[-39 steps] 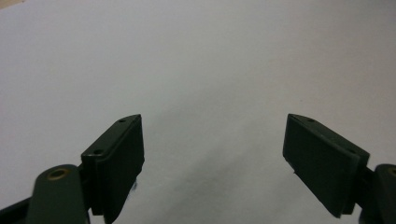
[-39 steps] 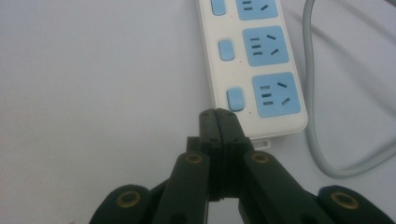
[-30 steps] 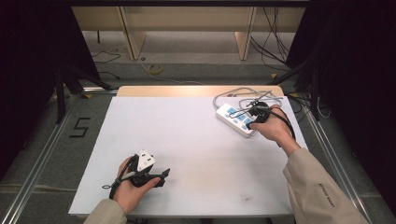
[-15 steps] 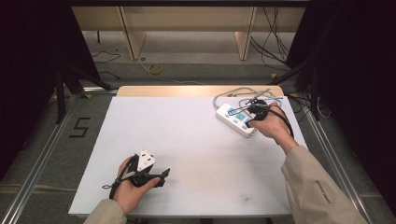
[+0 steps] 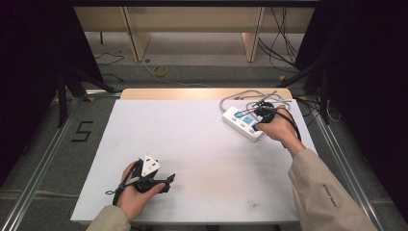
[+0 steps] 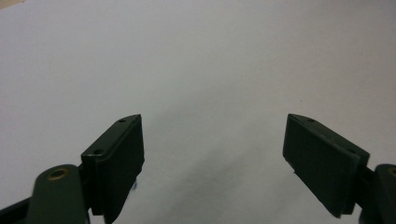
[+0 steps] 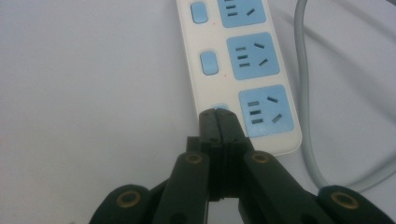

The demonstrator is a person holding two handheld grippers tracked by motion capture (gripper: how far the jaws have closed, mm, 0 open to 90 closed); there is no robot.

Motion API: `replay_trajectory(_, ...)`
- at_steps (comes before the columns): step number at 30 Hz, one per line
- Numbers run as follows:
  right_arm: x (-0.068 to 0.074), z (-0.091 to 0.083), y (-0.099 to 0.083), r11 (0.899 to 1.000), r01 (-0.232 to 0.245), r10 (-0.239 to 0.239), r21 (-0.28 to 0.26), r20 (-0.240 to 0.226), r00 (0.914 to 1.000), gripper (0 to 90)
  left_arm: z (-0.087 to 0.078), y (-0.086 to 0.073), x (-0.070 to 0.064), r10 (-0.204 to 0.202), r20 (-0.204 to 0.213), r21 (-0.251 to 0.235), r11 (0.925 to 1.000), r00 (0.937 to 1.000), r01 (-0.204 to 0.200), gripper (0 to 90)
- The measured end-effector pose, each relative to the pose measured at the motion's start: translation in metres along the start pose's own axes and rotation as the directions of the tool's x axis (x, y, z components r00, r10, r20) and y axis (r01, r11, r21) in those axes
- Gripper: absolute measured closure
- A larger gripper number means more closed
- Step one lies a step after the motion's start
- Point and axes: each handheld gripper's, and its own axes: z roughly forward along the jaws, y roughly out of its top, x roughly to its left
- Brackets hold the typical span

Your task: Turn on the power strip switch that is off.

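A white power strip with blue sockets lies at the table's far right; its grey cable loops behind it. In the right gripper view the strip runs up the frame, with blue switch buttons beside each socket. My right gripper is shut, jaws pressed together, and its tips rest on the nearest switch of the strip. In the high view that right gripper sits over the strip's near end. My left gripper lies near the front left of the table, open, with nothing between its fingers.
The white table top has a wooden strip along its far edge. Black cables trail on the floor behind the table. A "5" mark is on the floor at left.
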Motion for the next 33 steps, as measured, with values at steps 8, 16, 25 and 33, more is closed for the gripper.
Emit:
replay_trajectory(8,-0.001,0.006,0.002,1.0,-0.005,0.005,0.007,-0.005,1.0,90.0,0.0,0.0,0.0,-0.002,0.001,0.001,1.0,1.0,0.002,20.5)
replay_trajectory(16,-0.004,0.013,0.003,1.0,-0.014,0.014,0.017,-0.002,0.9999,90.0,0.0,0.0,0.0,-0.001,0.002,0.001,1.0,1.0,0.001,20.5)
replay_trajectory(25,-0.005,0.019,0.006,0.999,-0.02,0.02,0.025,0.001,0.9998,90.0,0.0,0.0,0.0,-0.002,0.003,0.001,1.0,1.0,0.002,20.5)
replay_trajectory(33,-0.006,0.021,0.009,1.0,-0.023,0.023,0.021,0.014,0.9996,90.0,0.0,0.0,0.0,-0.002,0.003,0.001,1.0,1.0,0.002,20.5)
